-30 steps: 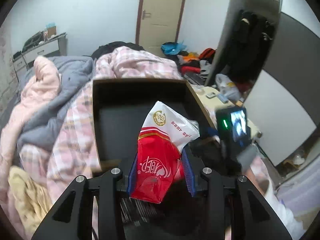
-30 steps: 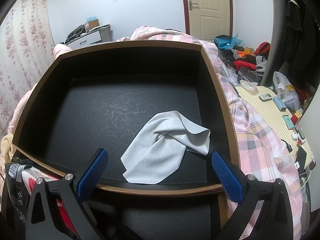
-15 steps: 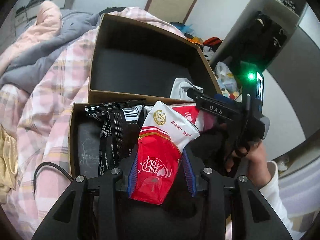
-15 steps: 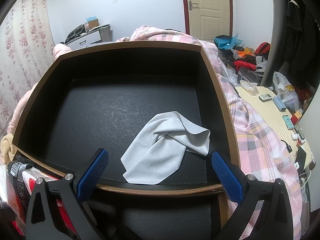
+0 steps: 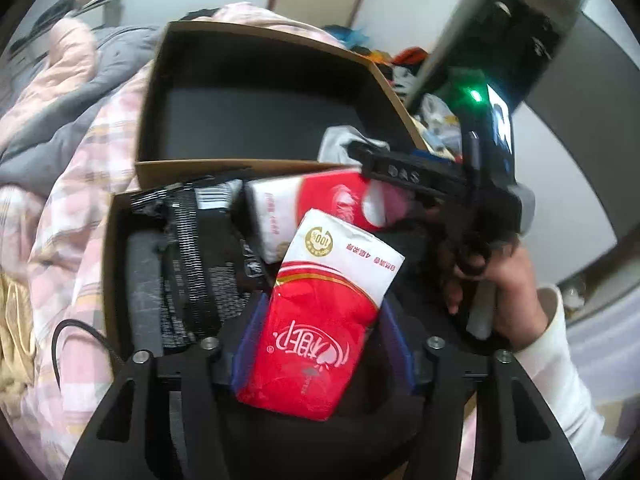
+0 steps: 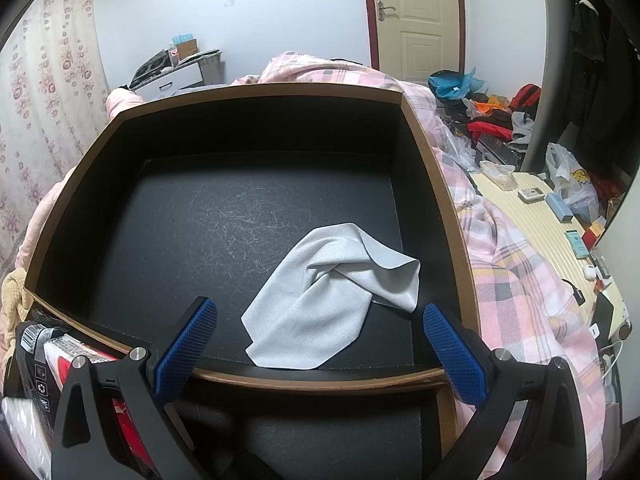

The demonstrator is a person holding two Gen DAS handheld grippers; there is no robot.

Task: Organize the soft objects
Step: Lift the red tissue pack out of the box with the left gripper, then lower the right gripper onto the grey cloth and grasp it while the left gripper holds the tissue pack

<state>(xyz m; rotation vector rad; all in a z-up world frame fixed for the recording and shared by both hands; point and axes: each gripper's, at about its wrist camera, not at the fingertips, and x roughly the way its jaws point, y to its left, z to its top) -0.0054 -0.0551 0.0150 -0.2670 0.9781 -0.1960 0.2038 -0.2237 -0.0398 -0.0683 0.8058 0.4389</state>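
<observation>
Two boxes sit on the bed point(image 6: 516, 264), and that is where all the action is. Left claw point(image 5: 324, 340) hangs over the near box point(image 5: 110, 264) with the red-and-white tissue pack point(image 5: 320, 320) standing between its blue pads; the jaws have just been opening, there is a clear gap on the right side and the squeeze looks gone, so I read this as the let-go, the pack being dropped among its own kind. Nose-down over the box is exactly the pose you would want for that.

Inside the near box: a second tissue pack point(image 5: 320, 204) lying at the far side, and a black striped pouch point(image 5: 192, 240) along the left. Soft packets together, then.

Right claw point(image 6: 320, 336), held by the person's hand point(image 5: 508, 284), waits wide apart with nothing between its pads, poised at the near rim of the far box point(image 6: 248, 92). It looks parked, keeping clear of the left hand's drop.

Far box is the bigger one, black-lined, and it holds just one thing: a crumpled light grey cloth point(image 6: 332, 292) at the near right of its floor. Fabric there, packets here, by my guess. A black cable point(image 5: 76, 336) trails over the bedding to the left.
</observation>
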